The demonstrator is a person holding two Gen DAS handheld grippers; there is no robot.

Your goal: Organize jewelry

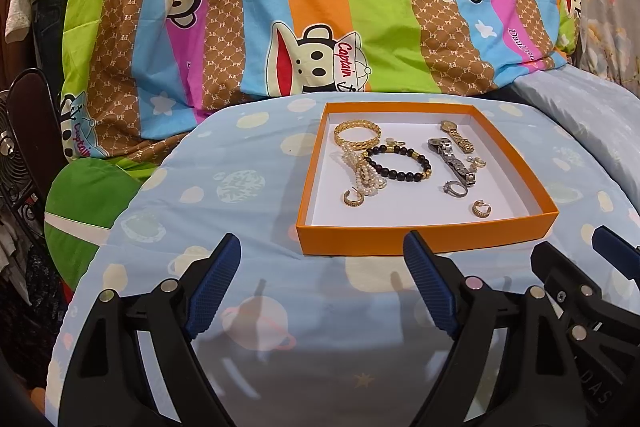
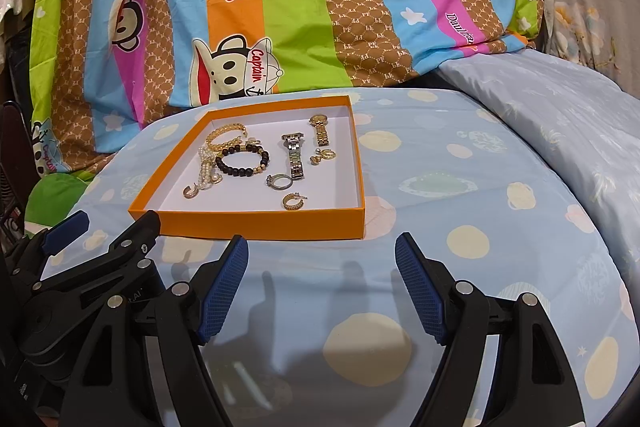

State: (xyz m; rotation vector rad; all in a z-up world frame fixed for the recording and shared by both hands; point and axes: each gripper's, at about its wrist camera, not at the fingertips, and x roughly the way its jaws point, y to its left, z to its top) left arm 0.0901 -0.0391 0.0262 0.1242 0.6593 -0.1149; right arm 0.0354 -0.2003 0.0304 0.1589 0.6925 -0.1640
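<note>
A shallow orange tray (image 1: 424,243) (image 2: 248,225) with a white floor lies on the blue bedsheet. Inside it lie a gold bangle (image 1: 356,133), a black bead bracelet (image 1: 398,163) (image 2: 242,159), a pearl strand (image 1: 362,175), a silver watch (image 1: 452,161) (image 2: 295,155), a gold watch (image 1: 458,137) (image 2: 320,129), a silver ring (image 1: 456,189) (image 2: 280,182) and gold hoop earrings (image 1: 478,207) (image 2: 292,202). My left gripper (image 1: 322,239) (image 2: 116,219) hovers open just before the tray's near wall. My right gripper (image 2: 322,241) (image 1: 576,247) is open beside it, at the tray's near right corner. Neither holds anything.
The tray sits on a rounded surface covered by a light blue sheet (image 2: 460,187) with pale circles. Behind it hangs a striped cartoon-monkey quilt (image 1: 340,7). A pale blue pillow (image 2: 540,115) lies at the right. A green cushion (image 1: 84,195) and a fan (image 1: 16,163) are at the left.
</note>
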